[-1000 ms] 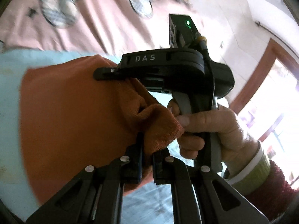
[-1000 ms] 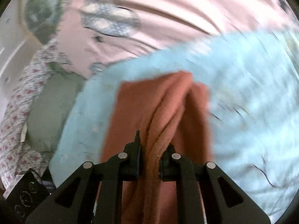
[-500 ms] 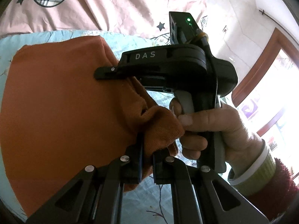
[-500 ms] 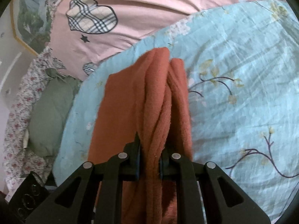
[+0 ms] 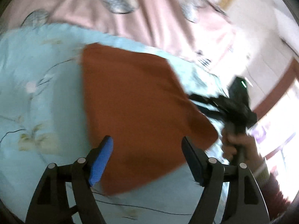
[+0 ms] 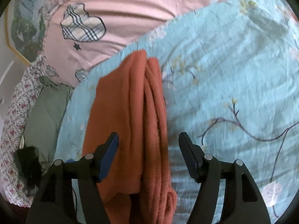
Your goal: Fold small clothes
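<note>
Bare blue quilt point(image 6: 233, 71) right of orange cloth point(image 6: 130, 102), green pillow point(image 6: 44, 115) left

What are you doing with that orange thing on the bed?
A person is folding an orange cloth on a blue floral sheet, using tongs in each hand. Both the left tongs and the right tongs have just been opening, and their pads no longer press on the cloth. It lies on the sheet, flat in the left view and bunched in ridges in the right view.
</note>
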`<state>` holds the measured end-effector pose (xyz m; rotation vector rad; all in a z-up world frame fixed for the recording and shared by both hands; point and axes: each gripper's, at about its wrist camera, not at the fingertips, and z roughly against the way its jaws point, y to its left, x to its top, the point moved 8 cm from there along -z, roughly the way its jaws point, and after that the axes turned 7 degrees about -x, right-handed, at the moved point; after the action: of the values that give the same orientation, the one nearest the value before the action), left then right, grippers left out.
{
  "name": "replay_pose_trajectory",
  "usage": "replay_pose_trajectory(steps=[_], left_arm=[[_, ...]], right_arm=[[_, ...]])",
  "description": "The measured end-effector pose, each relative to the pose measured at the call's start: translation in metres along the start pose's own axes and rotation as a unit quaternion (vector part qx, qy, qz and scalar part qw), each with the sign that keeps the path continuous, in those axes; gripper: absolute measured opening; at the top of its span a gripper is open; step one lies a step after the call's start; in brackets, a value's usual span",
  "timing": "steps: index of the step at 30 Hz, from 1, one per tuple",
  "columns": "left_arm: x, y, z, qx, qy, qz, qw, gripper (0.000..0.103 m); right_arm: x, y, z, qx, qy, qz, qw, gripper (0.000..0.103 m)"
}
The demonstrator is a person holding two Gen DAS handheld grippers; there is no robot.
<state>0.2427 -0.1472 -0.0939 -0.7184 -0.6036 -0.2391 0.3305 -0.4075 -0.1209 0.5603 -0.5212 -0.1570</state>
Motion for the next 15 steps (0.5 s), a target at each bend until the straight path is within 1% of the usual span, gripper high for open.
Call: replay_pose_trajectory(steps=[1, 2, 4, 6, 7, 8, 9, 10, 11, 12, 13, 14, 15], left_arm=[[0.004, 0.012, -0.003, 0.003, 0.004, 0.017, 0.9998, 0.08], [0.008, 0.023, -0.009, -0.003, 0.012, 0.039, 0.9992, 0.081], [0.014, 0.043, -0.024, -0.028, 0.03, 0.077, 0.9962, 0.081], [0.016, 0.061, -0.042, -0.02, 0.046, 0.096, 0.9941, 0.081], [0.018, 0.068, -0.05, -0.018, 0.052, 0.104, 0.9931, 0.081], [0.019, 0.072, -0.058, -0.025, 0.056, 0.11, 0.9921, 0.08], [0.022, 0.074, -0.064, -0.031, 0.056, 0.111, 0.9917, 0.078], [0.027, 0.073, -0.067, -0.033, 0.053, 0.105, 0.9925, 0.075], [0.031, 0.07, -0.073, -0.039, 0.056, 0.094, 0.9933, 0.054], [0.032, 0.067, -0.079, -0.046, 0.066, 0.088, 0.9928, 0.041], [0.034, 0.068, -0.082, -0.042, 0.073, 0.084, 0.9929, 0.037], [0.036, 0.067, -0.079, -0.044, 0.072, 0.082, 0.9931, 0.023], [0.04, 0.065, -0.072, -0.054, 0.066, 0.078, 0.9933, 0.021]], right_arm=[[-0.001, 0.0, -0.003, 0.001, 0.004, -0.001, 1.0, 0.067], [-0.001, 0.0, -0.006, 0.001, 0.009, -0.003, 1.0, 0.067], [-0.001, 0.0, -0.013, -0.001, 0.018, -0.009, 1.0, 0.067], [-0.001, 0.001, -0.02, -0.001, 0.027, -0.018, 0.999, 0.066], [-0.001, 0.002, -0.023, 0.003, 0.03, -0.022, 0.999, 0.063], [-0.003, 0.004, -0.028, 0.01, 0.039, -0.028, 0.999, 0.049], [-0.006, 0.005, -0.033, 0.015, 0.049, -0.039, 0.998, 0.038], [-0.008, 0.007, -0.035, 0.016, 0.051, -0.045, 0.998, 0.034], [-0.009, 0.01, -0.034, 0.017, 0.047, -0.045, 0.998, 0.028], [-0.01, 0.015, -0.029, 0.016, 0.039, -0.043, 0.998, 0.025], [-0.012, 0.023, -0.023, 0.017, 0.028, -0.041, 0.999, 0.024], [-0.014, 0.03, -0.019, 0.023, 0.021, -0.041, 0.999, 0.023], [-0.018, 0.039, -0.016, 0.035, 0.019, -0.039, 0.998, 0.023]])
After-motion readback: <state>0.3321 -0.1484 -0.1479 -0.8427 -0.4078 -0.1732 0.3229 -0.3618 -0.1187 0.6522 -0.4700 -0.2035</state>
